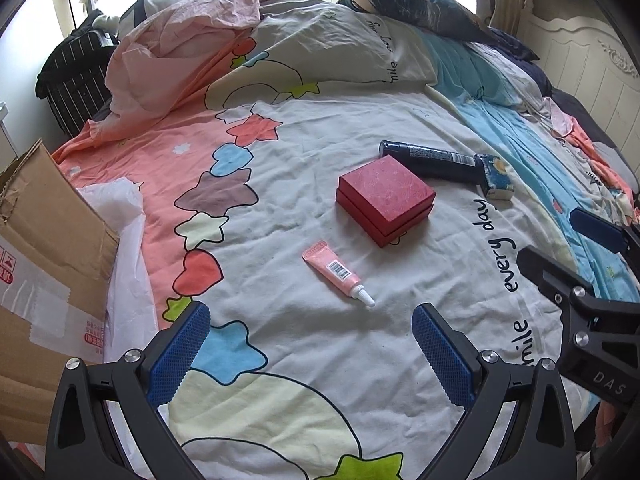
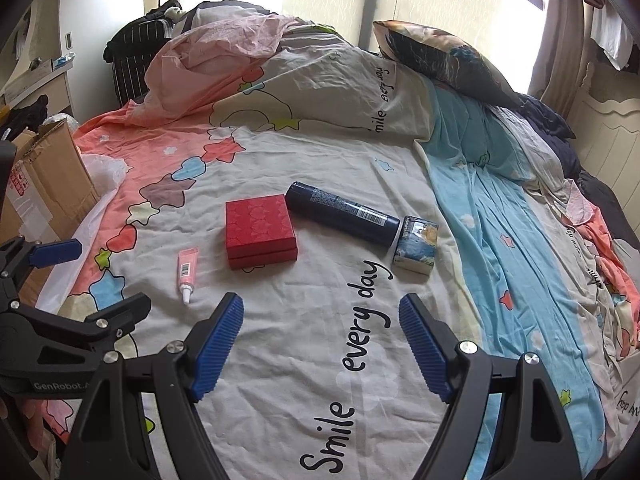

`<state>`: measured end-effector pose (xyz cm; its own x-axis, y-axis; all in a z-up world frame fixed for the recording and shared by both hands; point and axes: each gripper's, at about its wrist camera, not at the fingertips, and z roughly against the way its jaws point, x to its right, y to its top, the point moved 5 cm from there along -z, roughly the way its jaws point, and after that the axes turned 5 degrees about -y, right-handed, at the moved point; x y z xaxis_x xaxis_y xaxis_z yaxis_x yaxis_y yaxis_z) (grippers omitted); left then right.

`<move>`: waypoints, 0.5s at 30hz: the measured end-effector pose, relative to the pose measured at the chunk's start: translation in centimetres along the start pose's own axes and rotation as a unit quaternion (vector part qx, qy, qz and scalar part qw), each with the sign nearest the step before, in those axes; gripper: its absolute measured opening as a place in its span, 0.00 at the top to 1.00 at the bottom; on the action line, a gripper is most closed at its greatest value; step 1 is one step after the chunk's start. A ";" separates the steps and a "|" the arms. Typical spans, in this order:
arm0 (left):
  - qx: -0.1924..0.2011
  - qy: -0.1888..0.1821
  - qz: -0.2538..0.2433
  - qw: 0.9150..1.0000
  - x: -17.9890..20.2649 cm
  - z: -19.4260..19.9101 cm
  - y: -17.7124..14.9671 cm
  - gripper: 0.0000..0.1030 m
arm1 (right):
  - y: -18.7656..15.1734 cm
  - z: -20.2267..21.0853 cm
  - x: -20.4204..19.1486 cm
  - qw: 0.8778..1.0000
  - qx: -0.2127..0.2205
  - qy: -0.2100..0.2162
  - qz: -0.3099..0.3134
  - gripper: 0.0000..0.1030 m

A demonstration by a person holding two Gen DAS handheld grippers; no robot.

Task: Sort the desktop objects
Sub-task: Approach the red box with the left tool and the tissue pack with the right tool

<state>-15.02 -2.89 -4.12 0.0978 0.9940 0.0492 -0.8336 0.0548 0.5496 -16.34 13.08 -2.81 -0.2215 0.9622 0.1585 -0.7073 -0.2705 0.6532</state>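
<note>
**A:** What sits closest to the cameras?

**B:** The two grippers, both hovering over a bed. The left gripper point(image 1: 311, 354) has its blue-padded fingers spread wide with nothing between them. The right gripper point(image 2: 321, 346) is likewise released, jaws apart and holding nothing. Each shows at the edge of the other's view, so they hang side by side.

**A:** And what lies under them?

**B:** A rumpled quilt point(image 2: 280, 360) printed with pastel stars and the words "Smile every day". Just beyond the left gripper lies a small pink tube point(image 1: 338, 273), flat, white cap pointing back toward the fingers.

**A:** What comes after that?

**B:** A red square box point(image 2: 260, 230) with its lid on, a little past the tube and apart from it. Behind the box is a dark blue cylindrical bottle point(image 2: 342, 213), lying on its side — one end almost meets the box's far corner. The other end touches a small blue patterned packet point(image 2: 416, 249).

**A:** And further off?

**B:** At the left edge of the bed, a cardboard box point(image 1: 48, 248) stands with white plastic point(image 1: 124, 260) beside it. At the far end — a heaped pink sheet point(image 1: 180, 44) and a dark patterned pillow point(image 2: 444, 60).
</note>
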 end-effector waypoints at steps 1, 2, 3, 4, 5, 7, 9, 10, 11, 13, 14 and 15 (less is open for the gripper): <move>-0.001 -0.001 0.000 1.000 0.0 -0.3 0.2 0.00 | -0.1 -0.3 0.0 1.000 -0.002 0.001 0.001 0.25; -0.001 -0.002 0.000 1.000 0.1 -0.6 0.5 0.00 | -0.1 -0.6 0.0 1.000 -0.003 0.001 0.002 0.25; -0.002 -0.001 -0.002 1.000 0.2 -0.8 0.8 0.00 | -0.1 -0.8 0.1 1.000 -0.004 0.000 0.003 0.25; -0.002 -0.001 -0.004 1.000 0.3 -1.1 1.0 0.00 | -0.1 -1.0 0.4 1.000 -0.005 -0.003 0.002 0.25; -0.002 0.000 -0.008 1.000 0.5 -1.3 1.2 0.00 | -0.1 -1.2 0.7 1.000 -0.006 -0.006 0.000 0.25; -0.003 0.001 -0.014 1.000 0.8 -1.8 1.6 0.00 | 0.1 -1.6 1.6 1.000 -0.006 -0.008 -0.009 0.25; -0.003 0.002 -0.020 1.000 1.1 -2.3 2.0 0.00 | 0.1 -1.9 2.6 1.000 -0.007 -0.010 -0.020 0.25; -0.004 0.001 -0.022 1.000 1.3 -2.5 2.1 0.00 | 0.1 -2.1 3.1 1.000 -0.008 -0.014 -0.024 0.25; -0.005 0.000 -0.023 1.000 1.5 -2.8 2.2 0.00 | 0.2 -2.3 3.6 0.999 -0.009 -0.017 -0.027 0.25; -0.006 -0.001 -0.025 1.000 1.7 -3.3 2.5 0.00 | 0.3 -2.8 4.6 0.999 -0.013 -0.026 -0.031 0.25; -0.008 -0.003 -0.025 1.000 1.9 -3.6 2.6 0.00 | 0.4 -3.1 4.9 0.999 -0.015 -0.030 -0.033 0.25; -0.009 -0.003 -0.025 1.000 1.9 -3.8 2.8 0.00 | 0.4 -3.3 5.3 0.999 -0.018 -0.035 -0.034 0.25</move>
<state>-19.20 -0.47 -5.69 0.1431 0.9893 0.0273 -0.8373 0.1063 0.5364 -20.06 17.99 -4.15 -0.1263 0.9779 0.1664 -0.7428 -0.2044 0.6375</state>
